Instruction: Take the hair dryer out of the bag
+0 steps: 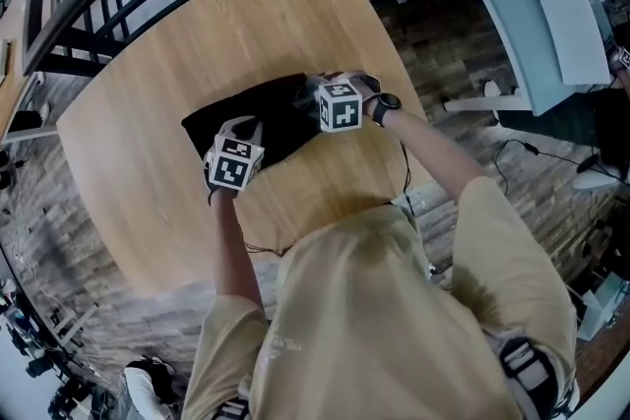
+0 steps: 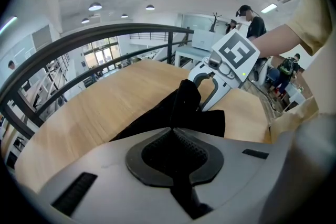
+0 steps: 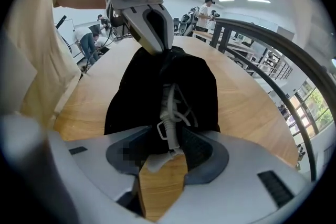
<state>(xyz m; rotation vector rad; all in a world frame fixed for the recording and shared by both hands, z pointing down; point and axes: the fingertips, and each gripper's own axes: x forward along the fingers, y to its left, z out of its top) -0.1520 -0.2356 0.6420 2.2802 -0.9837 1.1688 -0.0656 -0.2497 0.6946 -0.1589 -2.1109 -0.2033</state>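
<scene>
A black fabric bag (image 1: pixel 271 121) lies on the round wooden table (image 1: pixel 177 44). My left gripper (image 1: pixel 246 131) is shut on a pinch of the bag's cloth (image 2: pixel 181 107), lifting it into a peak. In the right gripper view the bag (image 3: pixel 139 92) lies straight ahead, with the left gripper (image 3: pixel 157 42) holding its far end. A white power cord (image 3: pixel 169 113) comes out of the bag's near opening and runs between the spread jaws of my right gripper (image 3: pixel 163 152), which is open. Only the cord shows; the hair dryer's body is hidden inside the bag.
A black curved railing (image 1: pixel 89 5) runs round the table's far side. A pale desk (image 1: pixel 532 5) stands at the upper right over wooden floor with cables. Several people stand far off (image 2: pixel 252 18).
</scene>
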